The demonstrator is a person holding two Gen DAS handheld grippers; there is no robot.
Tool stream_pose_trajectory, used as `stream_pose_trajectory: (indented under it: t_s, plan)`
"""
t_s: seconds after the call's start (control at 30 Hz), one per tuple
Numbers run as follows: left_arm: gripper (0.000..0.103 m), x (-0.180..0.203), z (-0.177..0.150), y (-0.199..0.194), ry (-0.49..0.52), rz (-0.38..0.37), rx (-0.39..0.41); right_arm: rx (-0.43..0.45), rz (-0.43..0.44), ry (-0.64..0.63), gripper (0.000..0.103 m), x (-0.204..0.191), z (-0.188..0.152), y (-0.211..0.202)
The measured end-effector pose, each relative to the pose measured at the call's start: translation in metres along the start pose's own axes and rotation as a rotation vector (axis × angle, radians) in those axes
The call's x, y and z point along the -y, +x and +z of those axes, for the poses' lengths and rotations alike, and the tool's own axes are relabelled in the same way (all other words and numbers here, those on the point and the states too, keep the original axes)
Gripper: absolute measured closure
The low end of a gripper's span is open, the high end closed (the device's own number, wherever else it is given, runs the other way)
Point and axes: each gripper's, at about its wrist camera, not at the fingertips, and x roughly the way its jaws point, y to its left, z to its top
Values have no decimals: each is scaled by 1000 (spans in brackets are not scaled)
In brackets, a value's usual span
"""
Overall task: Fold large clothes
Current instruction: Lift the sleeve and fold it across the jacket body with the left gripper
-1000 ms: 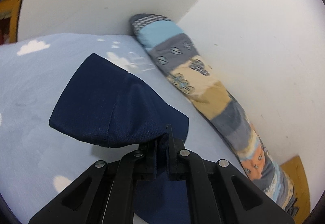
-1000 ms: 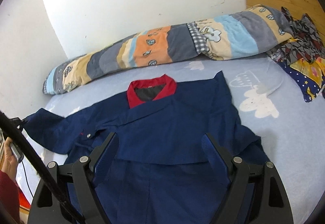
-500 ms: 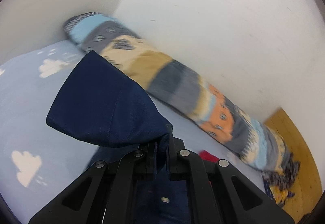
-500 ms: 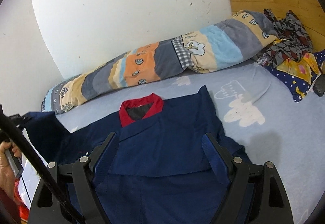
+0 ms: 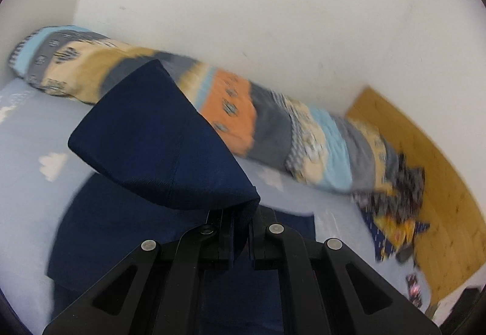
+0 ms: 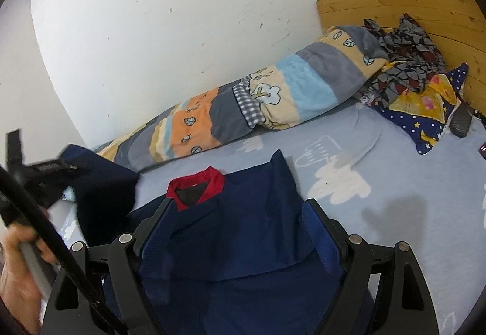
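the navy jacket (image 6: pixel 243 228) with its red collar (image 6: pixel 197 186) lies spread on the cloud-print bed sheet (image 6: pixel 395 183). the left tool (image 5: pixel 241 231) is clamped on the sleeve (image 5: pixel 158 146), holding it lifted off the bed. the right tool (image 6: pixel 240 231) hangs over the jacket body, fingers (image 6: pixel 319 234) spread apart. a striped rolled quilt (image 6: pixel 273 95) lies along the wall.

My left wrist view sits low over the bed (image 5: pixel 27 128), close behind a lifted navy sleeve (image 5: pixel 158 146), facing the wall-side edge and the striped quilt roll (image 5: pixel 267 125). My right wrist view looks from the bed's near edge across the navy jacket (image 6: pixel 231 222) toward the same quilt roll (image 6: pixel 273 98) and wooden headboard (image 6: pixel 404 7), which both views share.
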Motion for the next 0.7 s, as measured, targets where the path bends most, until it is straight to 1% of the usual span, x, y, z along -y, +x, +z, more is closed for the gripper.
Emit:
stream_pose_trajectory:
  t_s: [0.03,0.1,0.17,0.23,0.27,0.3,0.33,0.37,0.4,0.43,0.47,0.5,0.53,0.57,0.63,0.7]
  plan:
    - [97,13,-18,15,20,5,-24,2,-2,7,15,3,1,-1]
    - [97,30,-44,38,41,5,-62,7,-4,15,15,8,3,-3]
    - [97,46,-77,63,73,31,-103,14,-9,20,15,11,4,-5]
    - [96,59,-113,92,140,81,-138,16,-9,22,15,14,5,-7]
    - [94,62,-128,103,177,109,-152,18,-11,24,15,15,5,-7]
    - [91,71,-148,114,239,157,-161,20,-13,25,15,15,5,-8]
    - [74,79,-164,122,302,193,-166,18,-12,25,15,15,5,-7]
    - [47,87,-178,129,357,213,-177,17,-11,26,15,14,5,-7]
    - [35,94,-191,134,414,230,-187,17,-11,26,15,14,5,-6]
    - [19,104,-208,137,481,244,-197,16,-10,22,15,13,4,-6]
    - [17,116,-223,142,558,255,-213,16,-8,19,15,12,5,-6]
    - [17,128,-235,144,620,250,-213,20,-10,17,15,11,5,-6]
    - [17,139,-246,142,684,229,-206,25,-13,15,15,11,5,-6]
    - [17,147,-252,138,723,210,-201,32,-19,13,15,11,5,-7]
    - [17,163,-260,131,776,154,-197,47,-30,20,15,13,7,-9]
    - [17,168,-258,120,772,92,-212,52,-38,30,15,16,8,-10]
